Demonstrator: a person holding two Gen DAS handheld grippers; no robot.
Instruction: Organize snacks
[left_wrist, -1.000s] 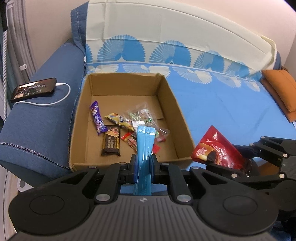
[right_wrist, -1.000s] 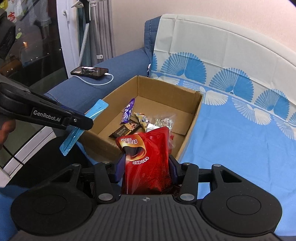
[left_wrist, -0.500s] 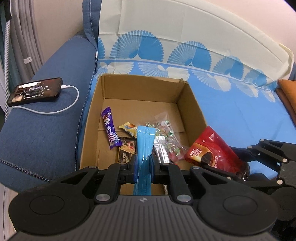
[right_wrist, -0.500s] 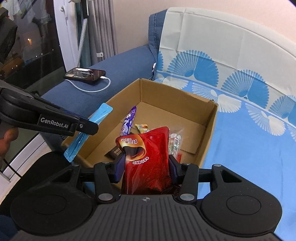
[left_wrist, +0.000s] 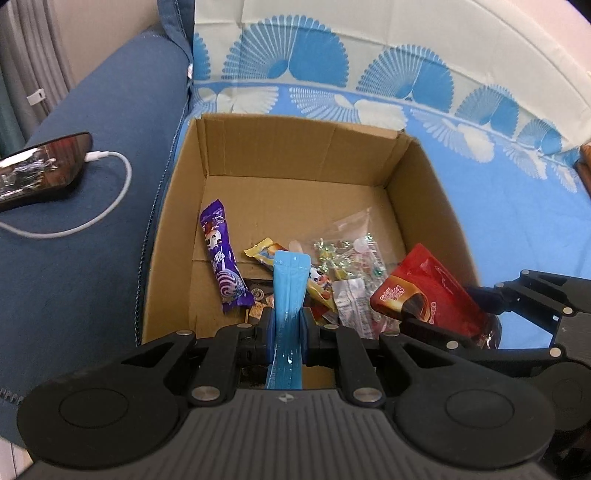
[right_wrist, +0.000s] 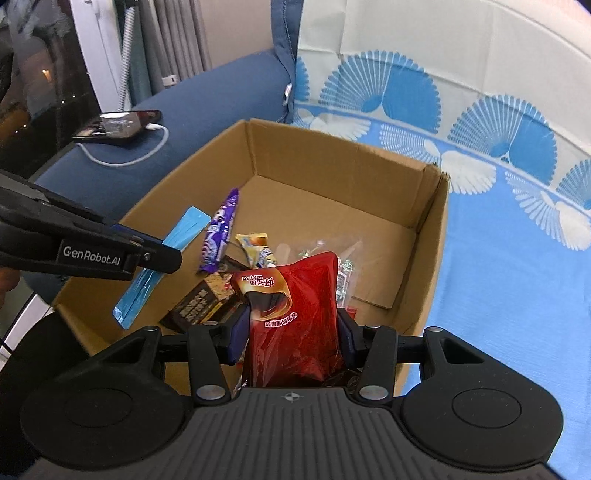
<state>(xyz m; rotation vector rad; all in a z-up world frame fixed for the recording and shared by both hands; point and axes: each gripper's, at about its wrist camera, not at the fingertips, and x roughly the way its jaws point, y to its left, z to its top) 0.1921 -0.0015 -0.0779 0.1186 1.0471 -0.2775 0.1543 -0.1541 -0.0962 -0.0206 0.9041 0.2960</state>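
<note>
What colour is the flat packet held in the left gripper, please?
Light blue; the flat packet shows best in the left wrist view.

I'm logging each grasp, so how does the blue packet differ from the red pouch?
The blue packet is a slim, flat, plain strip; the red pouch is wide, crinkled and printed. The blue packet sits in the left tool, the red pouch in the right tool. Both are clamped and held over the cardboard box, not yet released.

The box (left_wrist: 424, 206) stands open on top; its far half is bare floor. Snacks (left_wrist: 343, 273) crowd the near half, and the walls close all four sides.
</note>
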